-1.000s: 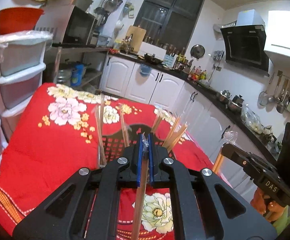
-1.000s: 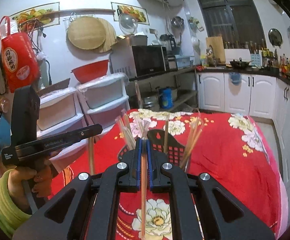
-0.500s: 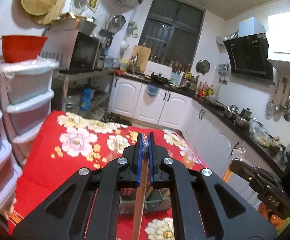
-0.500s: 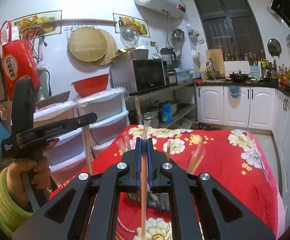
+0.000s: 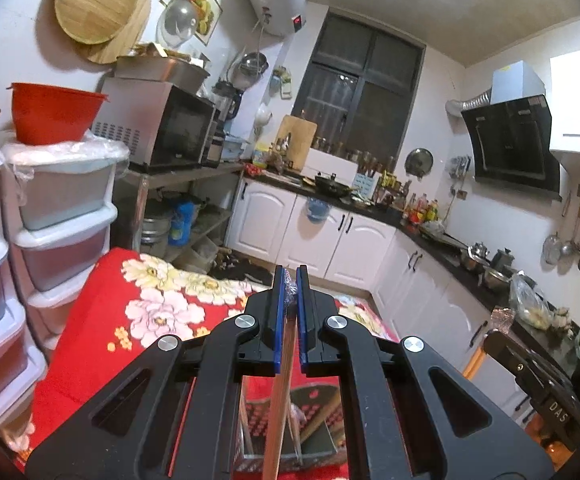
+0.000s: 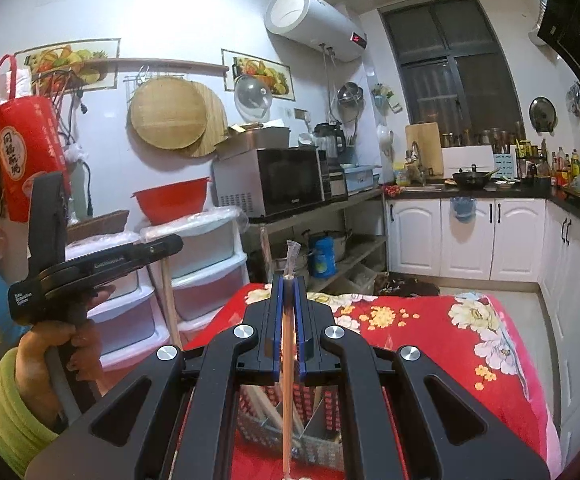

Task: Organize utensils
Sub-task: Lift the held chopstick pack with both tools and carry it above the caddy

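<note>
So, progress: partway | left gripper [image 5: 291, 280] clenched on one chopstick [image 5: 280, 392] | right gripper [image 6: 288, 286] clamped on another chopstick [image 6: 287, 380] | both held above basket [image 6: 321, 446] on table [image 6: 449, 344] | several sticks already stood inside, these two left

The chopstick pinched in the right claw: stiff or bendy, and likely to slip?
Probably stiff: the chopstick hangs straight below the right claw. Likely light, being thin. Its clear wrapper looks slick, so it may slide or swing in the pinch.
</note>
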A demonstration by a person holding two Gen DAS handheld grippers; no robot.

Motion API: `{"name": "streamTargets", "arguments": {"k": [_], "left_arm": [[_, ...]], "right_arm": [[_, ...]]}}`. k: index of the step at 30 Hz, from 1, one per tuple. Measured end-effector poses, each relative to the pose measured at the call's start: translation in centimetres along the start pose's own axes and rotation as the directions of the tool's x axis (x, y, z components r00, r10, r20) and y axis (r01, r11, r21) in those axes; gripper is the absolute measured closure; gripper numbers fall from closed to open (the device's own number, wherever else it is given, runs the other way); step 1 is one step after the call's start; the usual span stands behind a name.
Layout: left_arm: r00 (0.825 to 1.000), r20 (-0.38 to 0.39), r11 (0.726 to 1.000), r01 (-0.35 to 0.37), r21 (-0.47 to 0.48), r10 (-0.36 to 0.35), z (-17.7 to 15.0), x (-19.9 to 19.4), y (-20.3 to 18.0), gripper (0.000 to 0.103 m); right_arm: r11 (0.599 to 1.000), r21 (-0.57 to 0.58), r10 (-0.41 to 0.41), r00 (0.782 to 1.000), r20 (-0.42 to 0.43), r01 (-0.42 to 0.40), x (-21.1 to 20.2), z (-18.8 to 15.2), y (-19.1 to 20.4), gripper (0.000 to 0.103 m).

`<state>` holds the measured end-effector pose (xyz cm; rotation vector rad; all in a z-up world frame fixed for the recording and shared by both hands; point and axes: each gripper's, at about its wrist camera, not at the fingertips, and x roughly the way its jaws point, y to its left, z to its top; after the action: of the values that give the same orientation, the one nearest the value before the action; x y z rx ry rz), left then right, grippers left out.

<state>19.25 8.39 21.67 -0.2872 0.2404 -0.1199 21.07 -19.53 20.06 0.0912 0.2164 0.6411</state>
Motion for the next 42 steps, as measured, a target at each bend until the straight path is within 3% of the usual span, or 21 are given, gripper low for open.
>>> {"name": "streamTargets", "arguments": {"k": [11, 27, 42], "left_arm": [[0.997, 0.062, 0.998, -0.044, 0.051, 0.04, 0.9, 1.7, -1.2, 0.102], [0.997, 0.059, 0.997, -0.053, 0.053, 0.05, 0.3, 4.1, -1.3, 0.102], [0.996, 0.033, 0.988, -0.089, 0.124, 0.086, -3.8, 7.7, -0.5, 0.102]], "right_arm": [[0.999, 0.007, -0.042, 0.999, 0.022, 0.041, 2.3, 1.0, -1.3, 0.097], [0.995, 0.01, -0.099, 0.994, 0.049, 0.099, 4.7, 0.0, -2.7, 0.097], [0.992, 0.009, -0.123, 0.991, 0.049, 0.123, 7.5, -2.3, -3.6, 0.097]]}}
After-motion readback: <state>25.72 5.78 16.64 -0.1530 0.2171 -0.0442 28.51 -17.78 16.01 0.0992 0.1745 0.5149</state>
